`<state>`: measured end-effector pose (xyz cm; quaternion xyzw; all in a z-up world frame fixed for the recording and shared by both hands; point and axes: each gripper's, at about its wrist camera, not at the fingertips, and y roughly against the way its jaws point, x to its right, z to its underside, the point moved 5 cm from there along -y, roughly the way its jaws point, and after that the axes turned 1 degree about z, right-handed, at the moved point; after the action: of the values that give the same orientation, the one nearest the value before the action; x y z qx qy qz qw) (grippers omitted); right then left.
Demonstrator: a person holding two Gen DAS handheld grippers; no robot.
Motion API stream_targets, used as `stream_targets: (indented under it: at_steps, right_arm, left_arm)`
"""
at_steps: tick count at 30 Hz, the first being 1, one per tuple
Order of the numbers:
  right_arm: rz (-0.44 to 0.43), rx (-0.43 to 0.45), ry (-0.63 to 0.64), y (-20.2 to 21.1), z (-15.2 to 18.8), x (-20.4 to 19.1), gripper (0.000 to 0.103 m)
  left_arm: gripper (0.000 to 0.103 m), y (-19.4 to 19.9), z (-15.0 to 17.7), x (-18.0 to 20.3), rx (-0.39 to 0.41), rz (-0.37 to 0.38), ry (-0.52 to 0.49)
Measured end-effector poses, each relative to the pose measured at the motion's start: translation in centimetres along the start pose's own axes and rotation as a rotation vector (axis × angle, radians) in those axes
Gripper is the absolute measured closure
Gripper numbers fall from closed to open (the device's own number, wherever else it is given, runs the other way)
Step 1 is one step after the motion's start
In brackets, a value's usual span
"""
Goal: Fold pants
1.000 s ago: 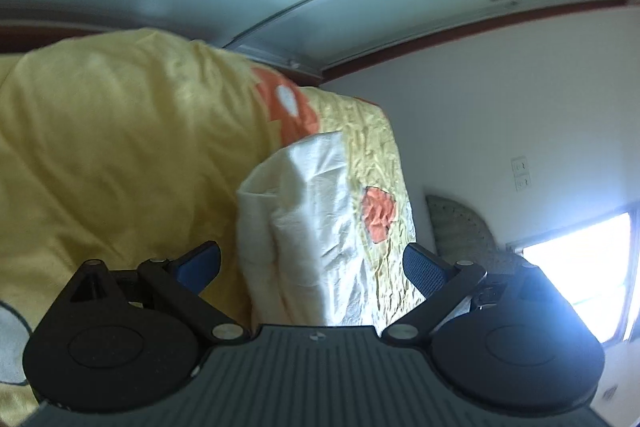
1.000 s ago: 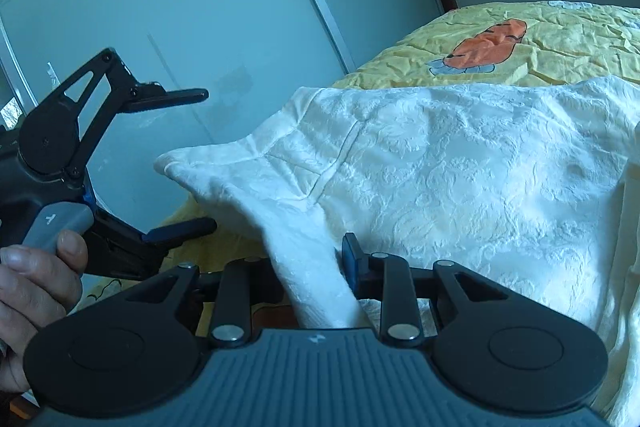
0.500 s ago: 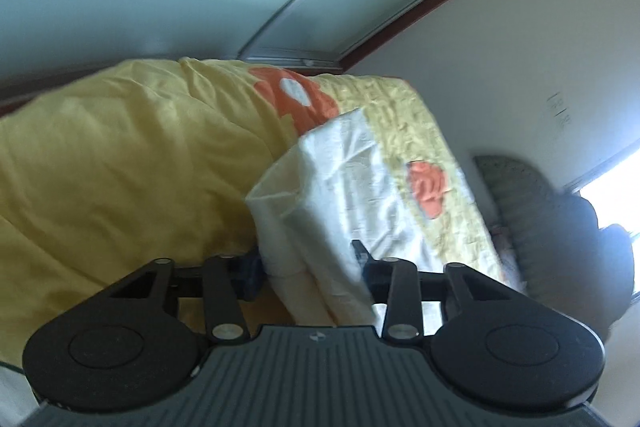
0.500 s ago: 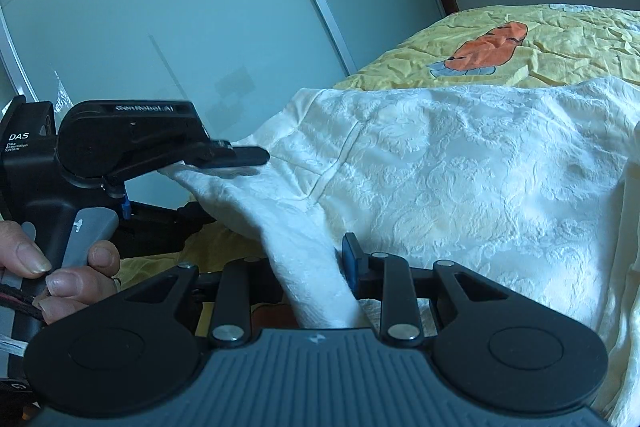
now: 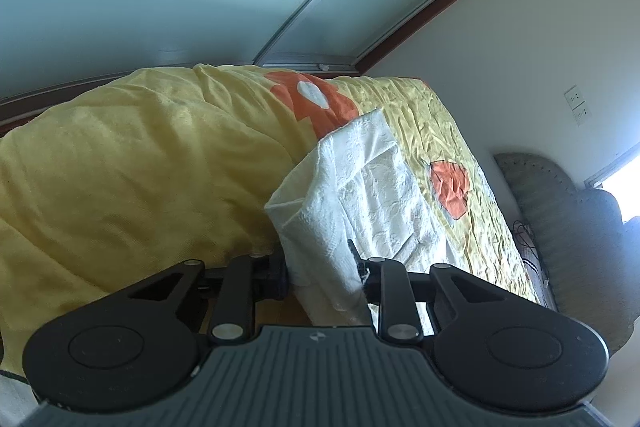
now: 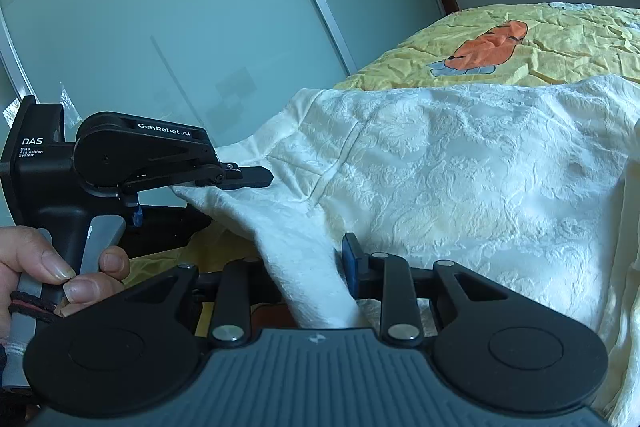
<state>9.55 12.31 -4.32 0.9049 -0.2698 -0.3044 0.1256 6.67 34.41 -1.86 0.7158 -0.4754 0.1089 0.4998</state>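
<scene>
**Cream cloth now pinched at both corners**

Cream, embossed fabric fills the mouth of the left claw (image 5: pixel 320 269), whose jaws have just been closing from wide apart down onto a bunched corner of the pants (image 5: pixel 360 195) — the pads now press the cloth from both sides, so the corner is held rather than merely lying between them. Seen from the right wrist, that same left claw (image 6: pixel 244 183) sits off to the left of the right claw and a little beyond it, its upper finger lying on the edge of the pants while a hand (image 6: pixel 60 279) squeezes its trigger.

The right claw (image 6: pixel 316 267) is likewise nearly together, clamped on a twisted rope of the pants (image 6: pixel 460 187) that runs straight out from between its fingers; it has not shifted.

With a grip on each side, the garment looks ready to be lifted or drawn over — the fold itself is not yet made, by my reading.

Beyond both claws the rest of the pants spreads across the bed (image 6: pixel 560 39), lying on a yellow cover (image 5: pixel 140 155) with orange patches. Farther still stands a pale sliding door (image 6: pixel 180 27) with flower decals.
</scene>
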Motion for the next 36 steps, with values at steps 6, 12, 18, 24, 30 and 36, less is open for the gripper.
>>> stream_targets:
  at_steps: [6,12,18,24,30,36]
  right_arm:
    - [-0.004,0.000,-0.004,0.0,0.0,0.0,0.077]
    - [-0.004,0.001,-0.006,0.0,0.0,0.0,0.077]
    - [-0.005,0.006,-0.006,0.1,0.0,0.0,0.076]
    - [0.031,0.008,0.039,4.6,0.7,-1.4,0.045]
    - [0.077,0.134,-0.071,14.5,0.0,3.3,0.039]
    - [0.172,0.169,-0.437,21.7,1.7,12.3,0.039]
  left_arm:
    - [0.076,-0.2,0.1,0.4,0.003,-0.019,-0.024]
    - [0.076,-0.5,0.5,0.4,0.028,-0.026,-0.085]
    - [0.076,-0.6,0.5,0.4,0.039,-0.027,-0.104]
    - [0.076,-0.4,0.7,0.3,0.053,-0.012,-0.129]
    - [0.076,-0.1,0.5,0.6,0.040,-0.024,-0.164]
    - [0.069,6.6,0.5,2.2,0.170,-0.069,-0.204]
